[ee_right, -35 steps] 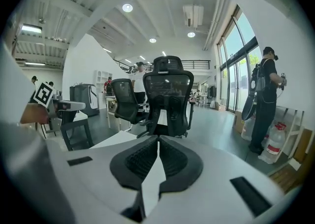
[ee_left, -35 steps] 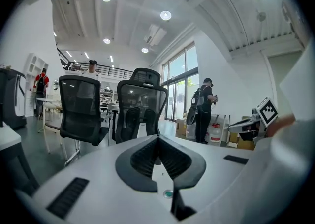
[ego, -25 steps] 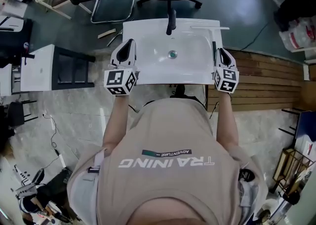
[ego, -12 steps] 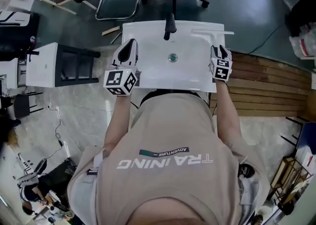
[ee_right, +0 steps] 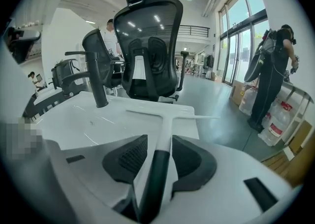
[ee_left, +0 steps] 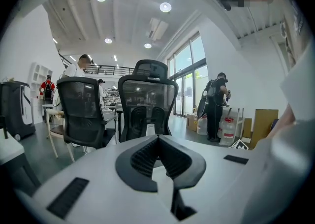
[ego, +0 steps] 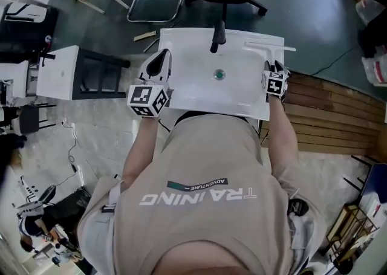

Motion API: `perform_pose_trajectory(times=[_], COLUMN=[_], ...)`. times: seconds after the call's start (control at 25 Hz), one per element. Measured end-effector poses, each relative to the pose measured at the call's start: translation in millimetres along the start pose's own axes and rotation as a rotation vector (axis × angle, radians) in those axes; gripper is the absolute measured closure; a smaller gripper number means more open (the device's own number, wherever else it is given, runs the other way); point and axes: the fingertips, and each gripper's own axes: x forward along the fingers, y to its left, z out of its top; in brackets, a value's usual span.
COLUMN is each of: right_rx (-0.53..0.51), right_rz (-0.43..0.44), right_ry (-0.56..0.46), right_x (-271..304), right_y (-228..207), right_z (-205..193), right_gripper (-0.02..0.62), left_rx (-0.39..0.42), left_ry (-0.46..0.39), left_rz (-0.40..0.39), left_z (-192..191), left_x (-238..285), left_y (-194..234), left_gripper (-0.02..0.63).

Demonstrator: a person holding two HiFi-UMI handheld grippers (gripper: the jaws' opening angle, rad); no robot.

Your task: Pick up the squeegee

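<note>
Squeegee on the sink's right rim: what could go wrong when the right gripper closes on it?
1. The right gripper's jaws have just opened and straddle the squeegee's handle without pressing it. The handle lies flat on the sink, so the jaws may scrape the rim and grip only shallowly.
2. The squeegee lies near the sink's right edge, with one blade end past it. A nudge might tip it to the floor.

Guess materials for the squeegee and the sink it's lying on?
Squeegee: likely plastic, with a smooth white T-shaped head and shaft. The grip end is black with a dull sheen, possibly rubber.
Sink: probably glazed ceramic or cast resin. It is glossy white, with soft reflections and rounded edges.
</note>
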Motion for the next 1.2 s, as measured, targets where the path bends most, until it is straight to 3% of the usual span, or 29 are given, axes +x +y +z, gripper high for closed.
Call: perform_pose_trajectory(times=[0.36, 0.56, 0.64, 1.2], right_rx=[0.044, 0.038, 0.033, 0.046], right_rz=[-0.018, -0.015, -0.009, 0.004], right_ry=[0.071, 0.072, 0.076, 0.028], right_x=[10.0, 7.1, 8.4, -14.7], right_y=[-4.8, -5.2, -5.3, -0.3], right_z=[-9.6, -6.4, -8.4, -8.7], right_gripper=[0.446, 0.453, 0.492, 0.497], left_rx=[0.010, 0.004, 0.001, -0.012], left_ry=[0.001, -0.009, -0.011, -0.003], left_rz=[0.018, 0.022, 0.024, 0.017], left_z=[2.7, 3.5, 2.9, -6.4], left_x=[-2.6, -2.0, -2.0, -11.6], left_y=[0.4, -2.2, -2.7, -1.9], left_gripper=[0.594, 0.594, 0.594, 0.594])
